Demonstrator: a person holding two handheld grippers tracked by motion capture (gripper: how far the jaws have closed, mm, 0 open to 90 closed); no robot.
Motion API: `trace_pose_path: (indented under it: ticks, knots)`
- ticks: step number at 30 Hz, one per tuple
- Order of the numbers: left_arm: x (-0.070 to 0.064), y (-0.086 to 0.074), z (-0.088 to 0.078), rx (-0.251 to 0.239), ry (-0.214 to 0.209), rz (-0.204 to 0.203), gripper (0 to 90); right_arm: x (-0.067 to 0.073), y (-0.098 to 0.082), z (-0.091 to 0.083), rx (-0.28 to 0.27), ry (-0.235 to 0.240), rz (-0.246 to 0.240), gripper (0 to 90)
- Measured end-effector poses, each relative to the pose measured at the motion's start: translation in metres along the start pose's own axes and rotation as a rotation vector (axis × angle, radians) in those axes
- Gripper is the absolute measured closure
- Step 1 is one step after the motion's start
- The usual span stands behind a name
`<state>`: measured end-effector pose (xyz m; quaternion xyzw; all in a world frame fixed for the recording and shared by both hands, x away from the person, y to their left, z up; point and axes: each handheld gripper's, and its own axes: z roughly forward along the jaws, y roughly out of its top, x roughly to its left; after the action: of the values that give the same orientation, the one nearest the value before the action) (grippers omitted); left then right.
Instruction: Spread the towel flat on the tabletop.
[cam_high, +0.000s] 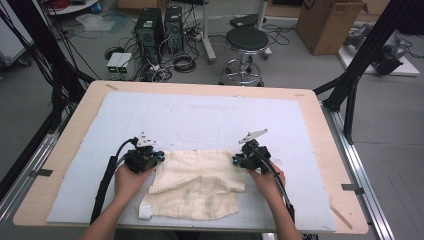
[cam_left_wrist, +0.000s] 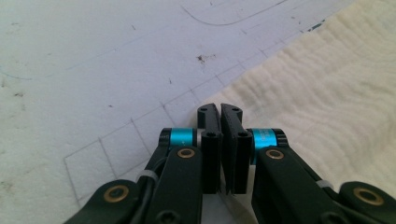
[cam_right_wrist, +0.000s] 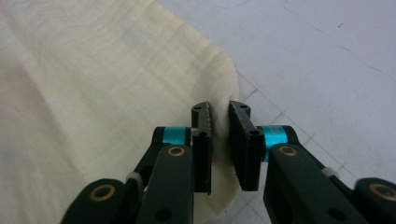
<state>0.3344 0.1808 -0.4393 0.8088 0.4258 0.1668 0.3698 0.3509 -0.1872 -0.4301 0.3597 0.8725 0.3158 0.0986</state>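
Observation:
A cream waffle-weave cloth (cam_high: 200, 182) lies rumpled on the pale mat (cam_high: 200, 115) near the table's front edge. My left gripper (cam_high: 159, 156) sits at the cloth's upper left corner. In the left gripper view its jaws (cam_left_wrist: 220, 109) stand pressed together right on the cloth's edge (cam_left_wrist: 327, 93), with a pale sliver between them low down. My right gripper (cam_high: 235, 161) is at the cloth's upper right corner. In the right gripper view its jaws (cam_right_wrist: 219, 109) are nearly together with a fold of the cloth's (cam_right_wrist: 93, 93) edge between them.
A small white tag (cam_high: 145, 212) pokes out at the cloth's lower left corner. The mat covers most of the wooden table (cam_high: 320, 130). Beyond the far edge stand a black stool (cam_high: 246, 42), computer towers (cam_high: 150, 30) and a cardboard box (cam_high: 327, 22).

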Motion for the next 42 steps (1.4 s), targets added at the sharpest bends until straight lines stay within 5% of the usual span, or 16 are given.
trace_pose_path:
  ticks: [10, 16, 25, 28, 34, 40, 42]
  knots:
    - [0.015, 0.012, 0.003, -0.054, 0.004, -0.053, 87.7, 0.0, 0.008, -0.009, -0.062, -0.06, -0.027, 84.0]
    - [0.027, 0.037, 0.011, -0.089, 0.039, -0.069, 87.7, -0.014, 0.031, -0.016, -0.097, -0.121, -0.013, 83.9]
    - [0.05, 0.07, 0.026, -0.137, 0.1, -0.099, 87.8, -0.045, 0.069, -0.001, -0.107, -0.168, 0.006, 83.7]
    - [0.061, 0.071, 0.033, -0.134, 0.112, -0.128, 79.1, -0.056, 0.075, 0.006, -0.133, -0.194, 0.05, 67.8]
    - [0.071, 0.065, 0.024, -0.151, 0.044, -0.138, 69.9, -0.063, 0.067, 0.003, -0.135, -0.113, 0.095, 60.0]
    - [0.054, 0.06, 0.006, -0.171, -0.013, -0.066, 66.2, -0.053, 0.054, -0.012, -0.194, -0.071, 0.081, 56.4]
    - [0.048, 0.055, -0.002, -0.176, -0.03, -0.043, 64.9, -0.046, 0.049, -0.019, -0.176, -0.018, 0.086, 52.8]
